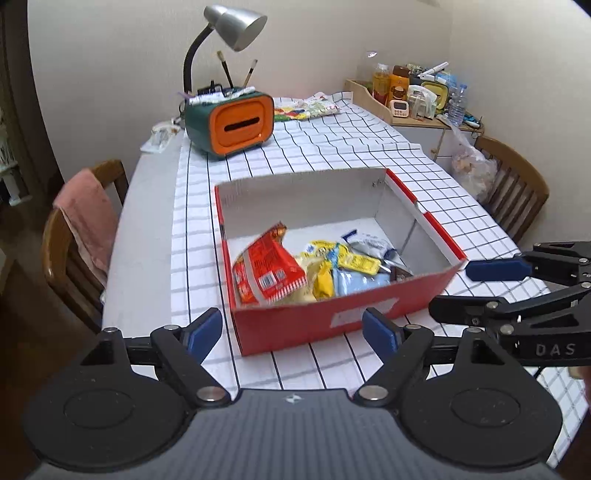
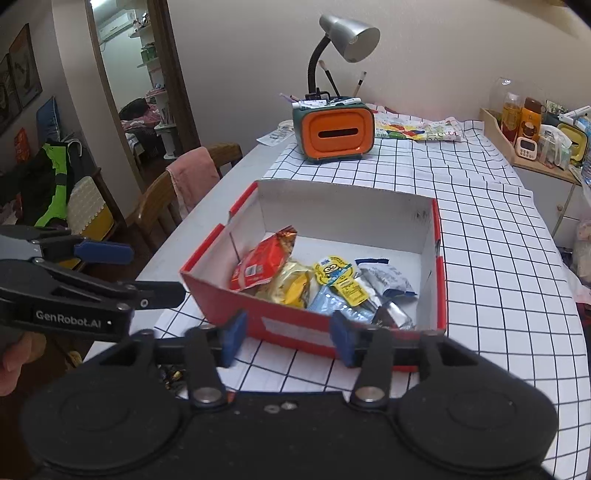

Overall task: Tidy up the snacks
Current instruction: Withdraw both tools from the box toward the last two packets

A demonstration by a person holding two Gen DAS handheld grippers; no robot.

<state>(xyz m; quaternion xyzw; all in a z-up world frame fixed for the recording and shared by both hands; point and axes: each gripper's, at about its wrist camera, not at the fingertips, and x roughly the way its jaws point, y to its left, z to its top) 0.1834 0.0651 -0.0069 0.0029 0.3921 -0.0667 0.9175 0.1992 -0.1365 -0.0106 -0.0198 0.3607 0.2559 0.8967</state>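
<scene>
Checked cloth (image 1: 332,155) covers the table, where a red cardboard box (image 1: 295,325) with white inner walls holds crinkly snack packets (image 1: 269,273): red, yellow, pale blue. Both grippers, left (image 1: 291,334) and right (image 2: 288,338), hover before its near wall, blue pads spread, empty.

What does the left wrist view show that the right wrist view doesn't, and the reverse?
Only the left wrist view: a wooden chair on the table's far right side, with a clear plastic bag beside it. Only the right wrist view: an open doorway into another room and a green jacket. Both: the red box holding snack packets, the orange tissue box, the desk lamp, and both hand-held grippers, left hand-held gripper and right hand-held gripper, open and empty.
</scene>
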